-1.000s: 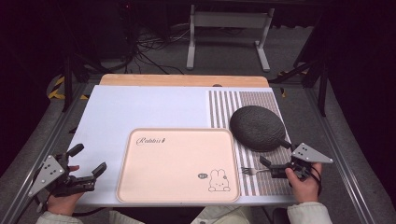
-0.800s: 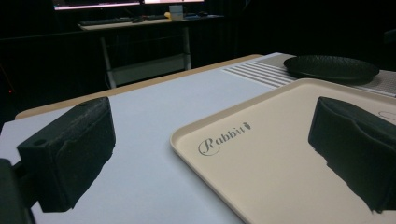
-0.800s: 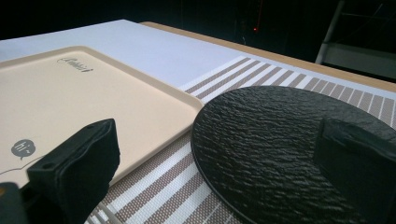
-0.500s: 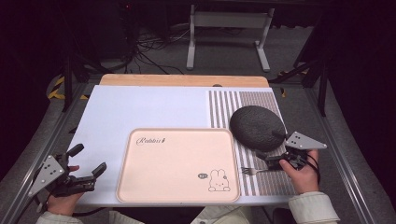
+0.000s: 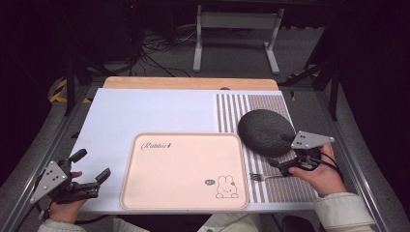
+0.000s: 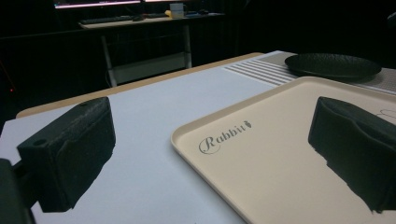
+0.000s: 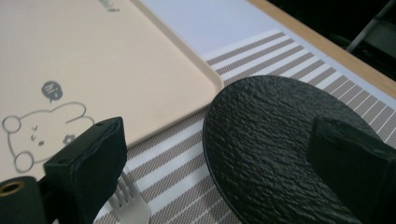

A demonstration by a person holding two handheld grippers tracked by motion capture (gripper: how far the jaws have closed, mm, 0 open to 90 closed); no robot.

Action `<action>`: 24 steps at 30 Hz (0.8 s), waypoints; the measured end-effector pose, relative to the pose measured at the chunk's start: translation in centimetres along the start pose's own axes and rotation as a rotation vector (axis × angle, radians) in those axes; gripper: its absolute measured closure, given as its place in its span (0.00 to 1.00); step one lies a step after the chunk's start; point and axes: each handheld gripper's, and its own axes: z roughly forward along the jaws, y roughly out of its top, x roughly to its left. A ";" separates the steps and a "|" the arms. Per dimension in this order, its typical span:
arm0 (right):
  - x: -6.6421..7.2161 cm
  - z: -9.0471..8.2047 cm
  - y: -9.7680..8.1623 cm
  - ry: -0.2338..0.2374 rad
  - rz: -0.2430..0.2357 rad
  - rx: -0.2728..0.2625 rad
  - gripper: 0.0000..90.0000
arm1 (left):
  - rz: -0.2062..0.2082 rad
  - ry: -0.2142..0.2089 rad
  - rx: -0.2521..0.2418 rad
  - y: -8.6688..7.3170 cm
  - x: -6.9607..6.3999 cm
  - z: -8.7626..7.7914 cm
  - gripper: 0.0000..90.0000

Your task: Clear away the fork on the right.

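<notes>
Bench (image 5: 145,108) carries beige tray (image 5: 183,169). Black plate (image 5: 265,131) just right of tray. Fork (image 5: 263,177) right of tray, below plate. Your right gripper (image 5: 280,166) open above fork. Left gripper (image 5: 89,169) open, left of tray.

My left gripper (image 5: 89,170) is black, topped with a grey three-cornered plate dotted with small dark holes; its two blocky jaws wear rough, matte black pads (image 6: 74,149). My right gripper (image 5: 279,166) matches it, a black cable looping off it. Both my sleeves (image 5: 345,212) are pale cream.
</notes>
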 end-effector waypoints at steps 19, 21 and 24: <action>-0.6 0.0 2.1 0.073 -0.147 0.282 0.10 | 0.001 -0.002 0.004 0.0 0.0 0.0 0.02; -0.6 0.1 2.2 0.091 -0.156 0.315 0.11 | 0.001 -0.002 0.004 0.0 0.0 0.0 0.02; -0.8 0.4 2.3 0.113 -0.165 0.364 0.11 | 0.003 -0.002 0.004 0.0 0.0 0.0 0.02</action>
